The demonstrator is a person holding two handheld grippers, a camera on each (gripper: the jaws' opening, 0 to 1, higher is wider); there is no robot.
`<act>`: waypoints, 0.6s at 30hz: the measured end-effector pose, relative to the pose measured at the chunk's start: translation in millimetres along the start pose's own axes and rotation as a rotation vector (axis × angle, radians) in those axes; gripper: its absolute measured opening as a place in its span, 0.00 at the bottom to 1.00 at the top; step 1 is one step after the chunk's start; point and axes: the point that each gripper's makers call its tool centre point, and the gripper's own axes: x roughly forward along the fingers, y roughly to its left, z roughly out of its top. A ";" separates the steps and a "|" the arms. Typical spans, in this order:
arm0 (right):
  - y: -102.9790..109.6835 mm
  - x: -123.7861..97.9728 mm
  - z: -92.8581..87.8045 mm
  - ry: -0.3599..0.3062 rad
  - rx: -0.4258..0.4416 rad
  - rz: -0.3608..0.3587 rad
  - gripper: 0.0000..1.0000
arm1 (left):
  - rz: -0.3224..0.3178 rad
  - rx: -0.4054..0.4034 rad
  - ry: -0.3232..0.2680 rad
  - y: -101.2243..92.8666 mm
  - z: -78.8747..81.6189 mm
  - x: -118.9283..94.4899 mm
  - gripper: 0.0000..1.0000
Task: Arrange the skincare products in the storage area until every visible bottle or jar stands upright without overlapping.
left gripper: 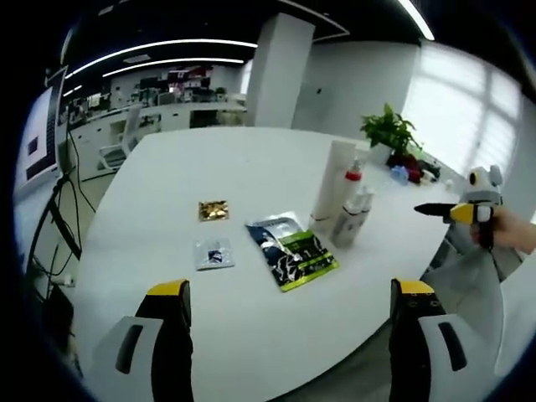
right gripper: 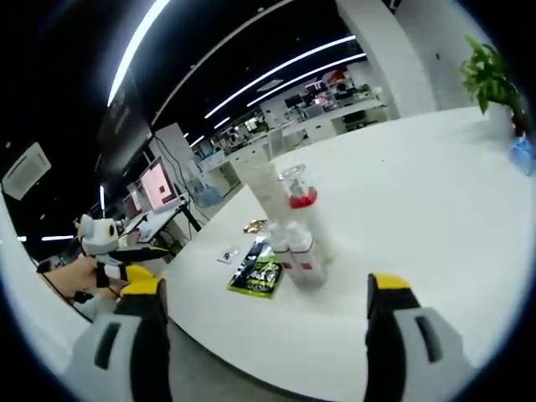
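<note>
A tall white tube (left gripper: pixel 332 177) stands upright near the table's right side. Beside it stand a bottle with a red collar and clear cap (left gripper: pixel 353 177) and two small clear spray bottles (left gripper: pixel 347 222). A green and black sachet (left gripper: pixel 293 251), a gold sachet (left gripper: pixel 213 210) and a small silver sachet (left gripper: pixel 214 253) lie flat to their left. My left gripper (left gripper: pixel 290 288) is open and empty, short of the table edge. In the right gripper view the same tube (right gripper: pixel 264 186), red-collared bottle (right gripper: pixel 300 198) and spray bottles (right gripper: pixel 303 251) stand ahead of my open, empty right gripper (right gripper: pixel 266 283).
The round white table (left gripper: pixel 209 159) carries a potted plant (left gripper: pixel 389 131) and small items at its far right. A hand holds the right gripper (left gripper: pixel 452 211) off the table's right edge. The left gripper (right gripper: pixel 134 251) is off the near edge. Desks and monitors fill the office behind.
</note>
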 end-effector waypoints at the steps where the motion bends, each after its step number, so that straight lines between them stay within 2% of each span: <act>1: 0.0 0.0 0.0 0.000 0.000 0.000 0.99 | 0.001 0.001 0.001 0.1 -0.1 0.2 0.97; 13: -1.8 2.7 -1.5 0.011 -0.005 -0.002 0.99 | 0.008 0.015 0.024 3.7 -2.2 5.1 0.97; 18: -3.2 5.2 -1.0 0.013 -0.004 -0.005 0.99 | 0.016 0.049 0.053 9.0 -5.8 9.8 0.97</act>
